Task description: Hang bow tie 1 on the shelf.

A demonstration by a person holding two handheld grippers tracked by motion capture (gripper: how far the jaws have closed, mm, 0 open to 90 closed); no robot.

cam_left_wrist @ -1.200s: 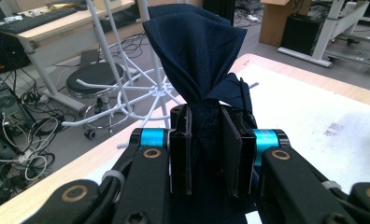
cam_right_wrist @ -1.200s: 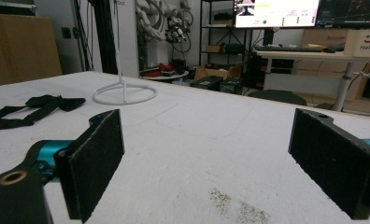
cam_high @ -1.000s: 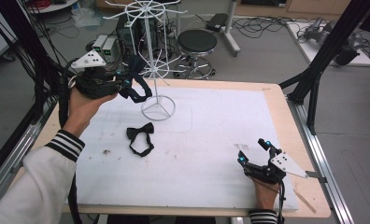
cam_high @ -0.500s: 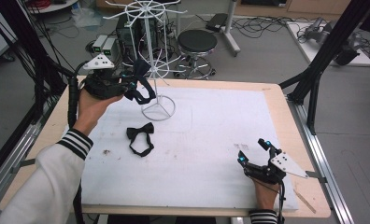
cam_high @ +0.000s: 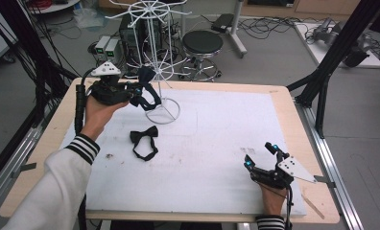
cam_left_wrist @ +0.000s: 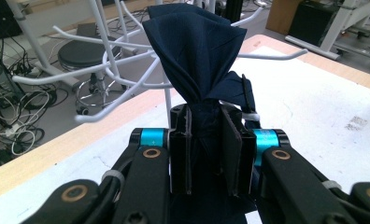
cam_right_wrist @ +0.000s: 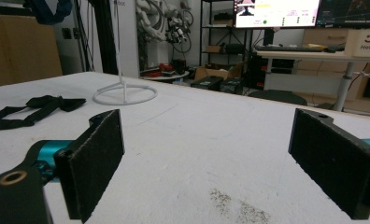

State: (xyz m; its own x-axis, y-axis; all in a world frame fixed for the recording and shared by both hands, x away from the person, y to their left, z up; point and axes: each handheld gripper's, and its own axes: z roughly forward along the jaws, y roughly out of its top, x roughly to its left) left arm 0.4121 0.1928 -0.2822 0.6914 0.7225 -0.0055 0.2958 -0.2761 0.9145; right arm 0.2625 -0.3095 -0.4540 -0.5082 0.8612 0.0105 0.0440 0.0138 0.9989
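At far left, a dark blue bow tie (cam_left_wrist: 197, 60) hangs soft and light, pinched at its knot by the left gripper (cam_high: 139, 92) beside the white wire rack (cam_high: 155, 52). Right gripper (cam_high: 261, 155) rests spread apart, empty.

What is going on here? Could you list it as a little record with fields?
left hand-held gripper: shut on navy bow tie, held up beside the white wire rack
right hand-held gripper: open, holds nothing, low over the white mat
black bow tie: lies flat on the mat, untouched
rack base: ring standing on the mat
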